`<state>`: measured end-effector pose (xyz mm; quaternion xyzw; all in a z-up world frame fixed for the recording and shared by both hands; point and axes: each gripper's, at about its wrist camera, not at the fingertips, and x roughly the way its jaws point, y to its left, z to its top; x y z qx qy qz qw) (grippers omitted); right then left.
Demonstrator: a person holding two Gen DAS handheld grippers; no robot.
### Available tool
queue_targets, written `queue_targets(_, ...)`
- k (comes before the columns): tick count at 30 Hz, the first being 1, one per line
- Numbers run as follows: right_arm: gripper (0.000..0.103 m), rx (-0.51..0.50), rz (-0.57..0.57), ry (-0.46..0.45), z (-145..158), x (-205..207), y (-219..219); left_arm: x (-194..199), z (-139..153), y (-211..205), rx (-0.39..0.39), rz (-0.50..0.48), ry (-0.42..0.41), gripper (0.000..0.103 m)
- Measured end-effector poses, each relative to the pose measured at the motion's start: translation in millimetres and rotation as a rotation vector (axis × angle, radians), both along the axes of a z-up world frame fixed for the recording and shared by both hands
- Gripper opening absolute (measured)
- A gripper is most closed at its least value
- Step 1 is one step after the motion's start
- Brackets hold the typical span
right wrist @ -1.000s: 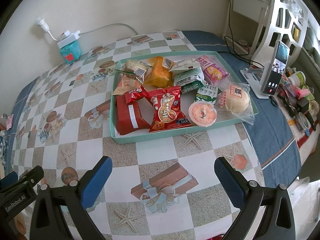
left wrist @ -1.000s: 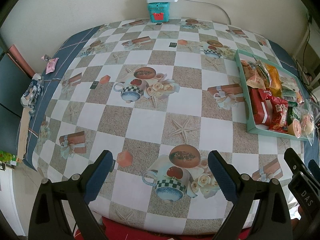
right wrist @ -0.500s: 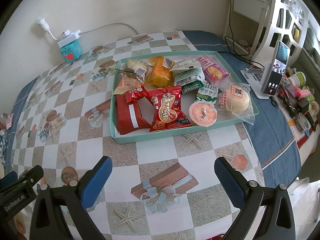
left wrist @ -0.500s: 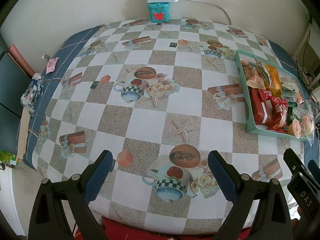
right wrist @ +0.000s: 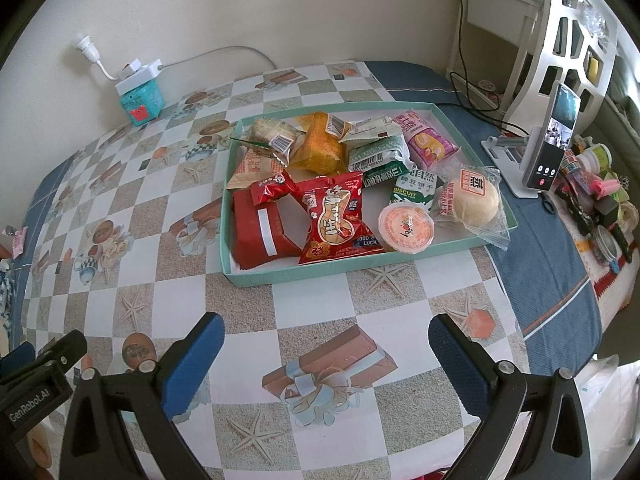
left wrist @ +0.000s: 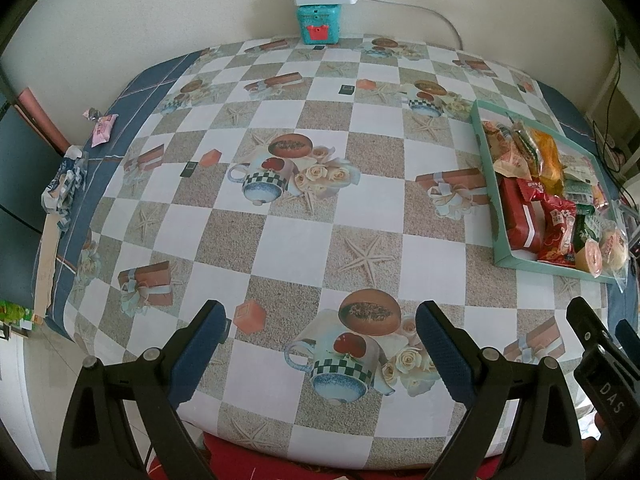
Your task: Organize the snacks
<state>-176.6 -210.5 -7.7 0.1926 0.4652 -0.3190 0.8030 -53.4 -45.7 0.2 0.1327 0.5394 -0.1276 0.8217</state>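
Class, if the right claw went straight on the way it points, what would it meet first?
Probably the near wall of the shallow teal cardboard tray, with only patterned tablecloth before it; depth is uncertain. The right claw is open.

Left wrist cam: high over near table edge, facing wall; tray (left wrist: 502, 258) at frame right, prob. distorted. Right wrist cam: closer, tray (right wrist: 320, 274) centre. Both share teal box (left wrist: 318, 26) (right wrist: 142, 100).

Almost no change is seen. In the right wrist view the shallow mint-green cardboard tray (right wrist: 304, 276) of wrapped snacks is framed very slightly lower, and the other tool's black body at the left edge is shifted marginally. No snack is displaced.
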Motion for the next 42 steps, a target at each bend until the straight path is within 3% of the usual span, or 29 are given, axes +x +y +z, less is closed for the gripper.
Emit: queue_targets(42, 0.103, -0.003, 0.017, 0.012, -1.2, 1.1, 0.3, 1.6, -0.3, 1.1, -0.005, 0.019, 0.006, 0.096)
